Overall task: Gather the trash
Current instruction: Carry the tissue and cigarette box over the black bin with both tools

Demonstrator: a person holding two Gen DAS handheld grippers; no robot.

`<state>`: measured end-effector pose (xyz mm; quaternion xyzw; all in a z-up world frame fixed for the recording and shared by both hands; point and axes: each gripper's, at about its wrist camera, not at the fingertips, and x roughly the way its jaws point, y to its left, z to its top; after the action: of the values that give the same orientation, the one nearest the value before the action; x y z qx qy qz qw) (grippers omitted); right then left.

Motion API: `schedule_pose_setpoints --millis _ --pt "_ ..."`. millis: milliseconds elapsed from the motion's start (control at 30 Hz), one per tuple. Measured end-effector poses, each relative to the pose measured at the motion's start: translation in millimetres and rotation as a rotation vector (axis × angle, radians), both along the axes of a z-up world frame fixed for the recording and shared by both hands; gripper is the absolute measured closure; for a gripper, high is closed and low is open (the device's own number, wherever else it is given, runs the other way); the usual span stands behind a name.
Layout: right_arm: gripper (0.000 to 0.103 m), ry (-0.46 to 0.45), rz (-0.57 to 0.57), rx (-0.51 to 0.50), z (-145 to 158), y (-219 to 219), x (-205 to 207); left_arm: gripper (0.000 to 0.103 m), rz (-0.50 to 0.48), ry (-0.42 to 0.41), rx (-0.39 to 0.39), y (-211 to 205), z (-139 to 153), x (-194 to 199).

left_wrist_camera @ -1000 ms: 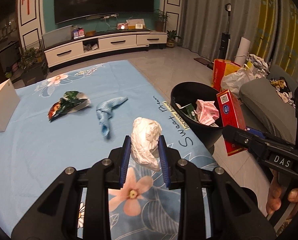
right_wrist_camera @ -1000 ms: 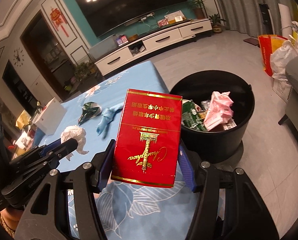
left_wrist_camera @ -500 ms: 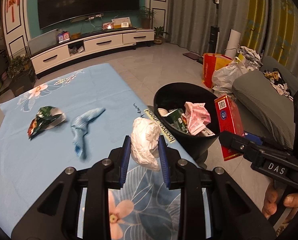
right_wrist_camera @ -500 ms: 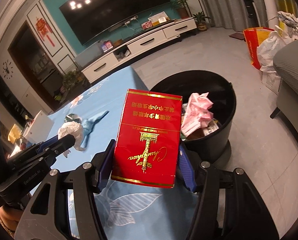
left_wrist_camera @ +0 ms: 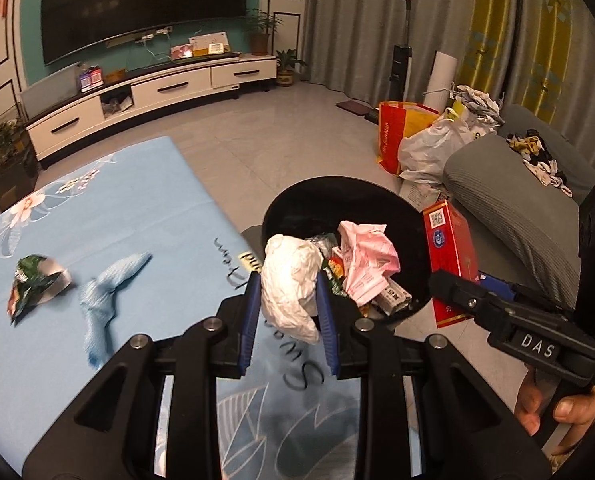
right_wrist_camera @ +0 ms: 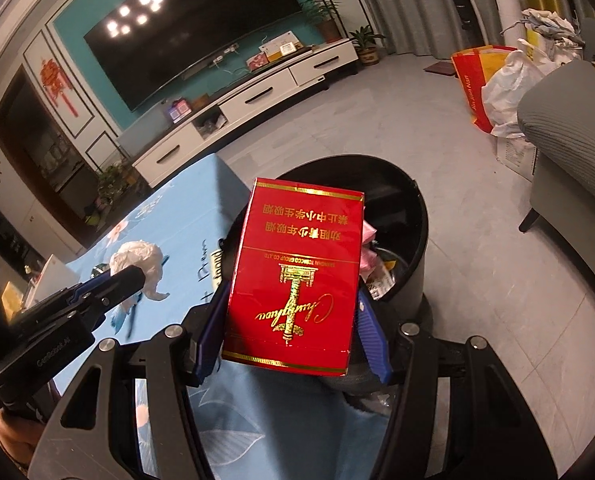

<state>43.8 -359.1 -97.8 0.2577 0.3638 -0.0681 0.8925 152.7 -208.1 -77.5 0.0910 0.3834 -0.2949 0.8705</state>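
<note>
My left gripper (left_wrist_camera: 288, 322) is shut on a crumpled white paper wad (left_wrist_camera: 291, 282), held over the table edge just short of the black trash bin (left_wrist_camera: 297, 208). The bin holds a pink wrapper (left_wrist_camera: 367, 254) and other litter. My right gripper (right_wrist_camera: 293, 332) is shut on a red carton with gold print (right_wrist_camera: 295, 272), raised in front of the bin (right_wrist_camera: 401, 216). In the left wrist view the red carton (left_wrist_camera: 449, 256) shows at the bin's right side. A blue crumpled wrapper (left_wrist_camera: 105, 290) and a green snack bag (left_wrist_camera: 33, 286) lie on the blue floral tablecloth (left_wrist_camera: 137, 216).
A grey sofa (left_wrist_camera: 517, 208) stands right of the bin, with a red bag (left_wrist_camera: 397, 136) and a white plastic bag (left_wrist_camera: 429, 152) on the floor behind. A white TV cabinet (left_wrist_camera: 145, 96) lines the far wall. A white box (right_wrist_camera: 53, 276) sits on the table's far left.
Both grippers have carried their loads to the right toward the bin. The paper wad has gone from above the cloth to the table edge beside the bin; the red carton now covers the bin's opening.
</note>
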Motion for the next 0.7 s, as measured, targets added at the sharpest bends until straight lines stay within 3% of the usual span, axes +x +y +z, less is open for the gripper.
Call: schedule_pose_setpoints --millis 700 --pt "0.044 0.024 -0.032 -0.019 -21 -26 32 0.075 -0.077 0.045 0.042 -60 -39 31"
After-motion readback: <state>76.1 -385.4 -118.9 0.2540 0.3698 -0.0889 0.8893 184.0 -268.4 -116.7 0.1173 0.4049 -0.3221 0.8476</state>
